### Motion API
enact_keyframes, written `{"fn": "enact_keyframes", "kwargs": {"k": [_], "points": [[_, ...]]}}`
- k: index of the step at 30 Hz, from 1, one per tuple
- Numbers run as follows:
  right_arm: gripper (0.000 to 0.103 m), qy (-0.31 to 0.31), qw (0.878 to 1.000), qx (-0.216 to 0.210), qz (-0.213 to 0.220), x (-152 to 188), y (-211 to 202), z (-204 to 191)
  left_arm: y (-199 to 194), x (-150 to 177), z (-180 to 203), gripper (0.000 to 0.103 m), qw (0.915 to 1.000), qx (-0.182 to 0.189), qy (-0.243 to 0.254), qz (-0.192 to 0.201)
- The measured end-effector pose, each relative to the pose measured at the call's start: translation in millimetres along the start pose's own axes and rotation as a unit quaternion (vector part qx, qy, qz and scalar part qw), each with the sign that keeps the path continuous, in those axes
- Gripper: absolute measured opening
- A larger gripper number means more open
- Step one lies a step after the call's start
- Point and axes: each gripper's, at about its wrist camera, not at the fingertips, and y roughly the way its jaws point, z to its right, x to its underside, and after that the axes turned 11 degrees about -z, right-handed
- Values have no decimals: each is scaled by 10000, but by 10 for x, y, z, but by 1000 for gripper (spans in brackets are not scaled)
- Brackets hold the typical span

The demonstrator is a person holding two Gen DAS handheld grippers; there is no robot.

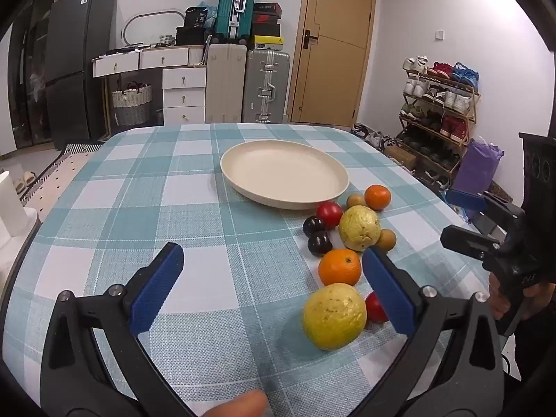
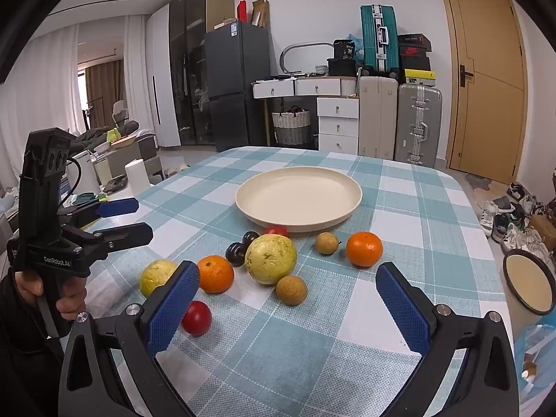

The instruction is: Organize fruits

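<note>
Left wrist view: the left tongs (image 1: pixel 274 285) hang released, blue pads spread wide over the checked tabletop (image 1: pixel 139 208), nothing between them. The cream plate (image 1: pixel 333 187) sits bare toward the far side. The fruit lies in a loose cluster to the right of it and nearer the camera: a large yellow guava (image 1: pixel 334 315) closest, just inside the right pad, a small red tomato (image 1: pixel 376 307) tucked behind it, an orange (image 1: pixel 340 267) beyond, then a second guava (image 1: pixel 359 227), two dark plums (image 1: pixel 317 234), another tomato (image 1: pixel 329 214), two small brown fruits and a mandarin (image 1: pixel 377 197) near the plate's edge. The right tongs show at the right edge, held in a hand.

Right wrist view: the right tongs (image 2: pixel 287 299) are likewise spread wide and grasp nothing. One brown round fruit (image 2: pixel 291 289) lies between the pads' line of reach, the second guava just behind it, the mandarin further right, the plate beyond. The left tongs appear at the left, gripped by a hand (image 2: pixel 52 295).

Handling, as a judgement: the guavas look heaviest and firm, best taken across the widest middle. The tomatoes and plums are smooth, likely slippery and bruisable, so a gentle squeeze at the equator suits them. All are round and may roll when nudged
</note>
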Motion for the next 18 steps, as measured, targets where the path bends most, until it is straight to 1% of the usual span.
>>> {"fn": "enact_keyframes", "kwargs": {"k": [1, 3, 17, 18], "points": [[103, 18, 10000, -20, -35, -2, 2, 0, -7, 3, -6, 103, 10000, 49, -25, 34], [103, 5, 10000, -10, -31, -2, 5, -7, 3, -2, -3, 103, 10000, 2, -20, -64], [103, -42, 10000, 19, -22, 2, 16, -2, 104, -1, -2, 103, 10000, -12, -24, -24], [103, -38, 10000, 30, -23, 1, 16, -2, 31, -3, -9, 102, 10000, -4, -42, -19]]}}
